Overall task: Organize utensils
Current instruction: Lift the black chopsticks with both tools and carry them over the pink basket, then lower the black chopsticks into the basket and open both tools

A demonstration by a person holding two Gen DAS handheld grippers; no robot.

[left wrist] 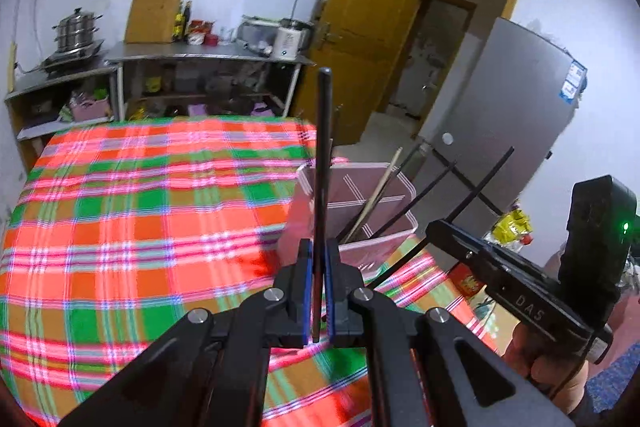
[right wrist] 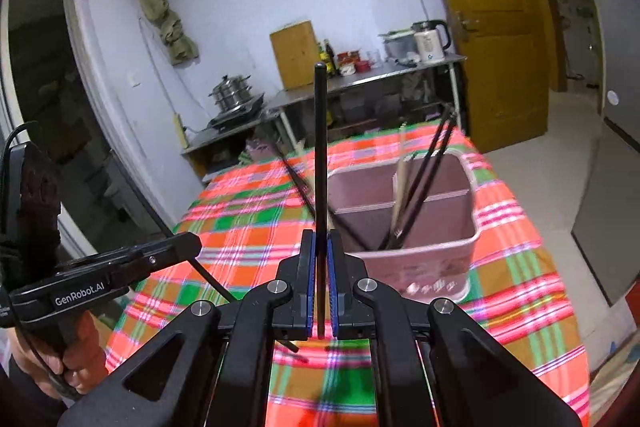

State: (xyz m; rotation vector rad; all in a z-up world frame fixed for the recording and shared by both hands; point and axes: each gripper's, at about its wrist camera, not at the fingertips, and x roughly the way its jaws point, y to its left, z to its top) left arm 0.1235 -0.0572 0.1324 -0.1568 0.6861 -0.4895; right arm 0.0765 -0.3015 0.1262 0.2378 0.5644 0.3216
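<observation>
My left gripper (left wrist: 319,255) is shut on a black chopstick (left wrist: 322,155) that stands upright between its blue pads. My right gripper (right wrist: 320,247) is shut on another black chopstick (right wrist: 320,147), also upright. A pink divided holder (left wrist: 360,211) stands on the plaid tablecloth just right of the left gripper, with a wooden chopstick (left wrist: 380,193) and black chopsticks (left wrist: 424,191) leaning in it. In the right wrist view the pink holder (right wrist: 432,259) is ahead and to the right, with several chopsticks (right wrist: 416,187) in its far right compartment. The right gripper's body (left wrist: 516,287) shows in the left view; the left gripper's body (right wrist: 104,271) shows in the right view.
The table carries a red, green and orange plaid cloth (left wrist: 140,207). Behind it stand metal shelves (left wrist: 200,67) with pots, bottles and a kettle. A yellow door (left wrist: 368,27) is open at the right, with a grey fridge (left wrist: 500,127) beside it.
</observation>
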